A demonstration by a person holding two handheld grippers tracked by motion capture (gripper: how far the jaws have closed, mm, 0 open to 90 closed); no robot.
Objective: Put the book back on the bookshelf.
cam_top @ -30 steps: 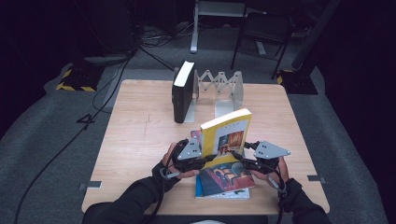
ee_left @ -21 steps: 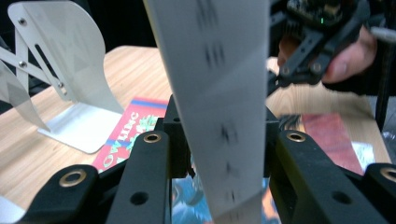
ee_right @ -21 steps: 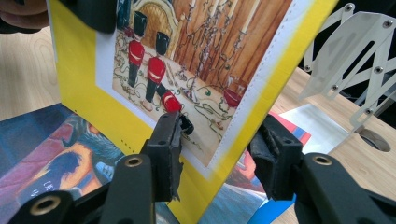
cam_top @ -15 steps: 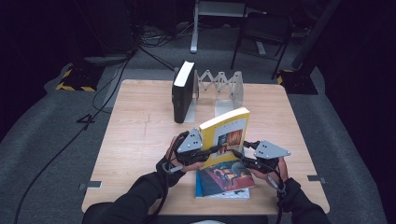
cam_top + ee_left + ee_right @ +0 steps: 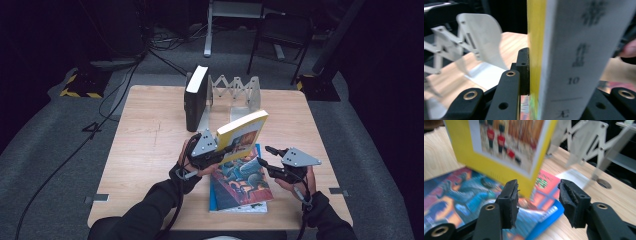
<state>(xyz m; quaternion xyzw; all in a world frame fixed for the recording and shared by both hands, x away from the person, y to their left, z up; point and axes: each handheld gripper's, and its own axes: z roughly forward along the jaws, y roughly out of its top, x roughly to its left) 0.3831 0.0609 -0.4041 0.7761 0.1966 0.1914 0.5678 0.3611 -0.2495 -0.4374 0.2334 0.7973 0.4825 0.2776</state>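
Observation:
A yellow book (image 5: 242, 132) is held tilted above the table, with my left gripper (image 5: 224, 151) shut on its lower part. In the left gripper view the left pad (image 5: 523, 71) presses flat on the yellow cover (image 5: 536, 50) beside the white spine. A colourful book (image 5: 240, 187) with a blue edge lies flat beneath it. My right gripper (image 5: 263, 156) stands open at the right; its jaws have just been opening. In the right gripper view the yellow book's (image 5: 499, 145) lower corner hangs just beyond my gripper (image 5: 537, 200), with nothing pressed between the pads.
A black book (image 5: 195, 100) stands upright against a white folding rack (image 5: 235, 92) at the table's far edge. The rack (image 5: 594, 142) lies beyond the yellow book. The wooden table (image 5: 150, 140) has bare room at left. Cables and a chair lie on the floor behind.
My left gripper has risen a little with the yellow book in it. The right gripper has stayed in place, and its jaws stand a little wider.

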